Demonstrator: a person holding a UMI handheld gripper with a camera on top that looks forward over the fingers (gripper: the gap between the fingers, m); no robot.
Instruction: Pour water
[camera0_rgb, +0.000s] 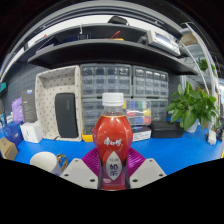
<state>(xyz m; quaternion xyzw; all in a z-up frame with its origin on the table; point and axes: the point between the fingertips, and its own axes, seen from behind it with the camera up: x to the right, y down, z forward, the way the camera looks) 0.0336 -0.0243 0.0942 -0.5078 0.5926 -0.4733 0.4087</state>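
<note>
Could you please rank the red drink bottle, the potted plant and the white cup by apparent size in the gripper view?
1. Red drink bottle, though nearness inflates it.
2. Potted plant.
3. White cup.

Bottle (113, 146) base hidden behind tongs (113, 176); label text too small; shelf items blurred.

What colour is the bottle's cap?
White, on the red bottle standing between the jaws; seen in the gripper view.

Red bottle (112, 145) upright between the jaws, on blue table (175, 152).
</note>
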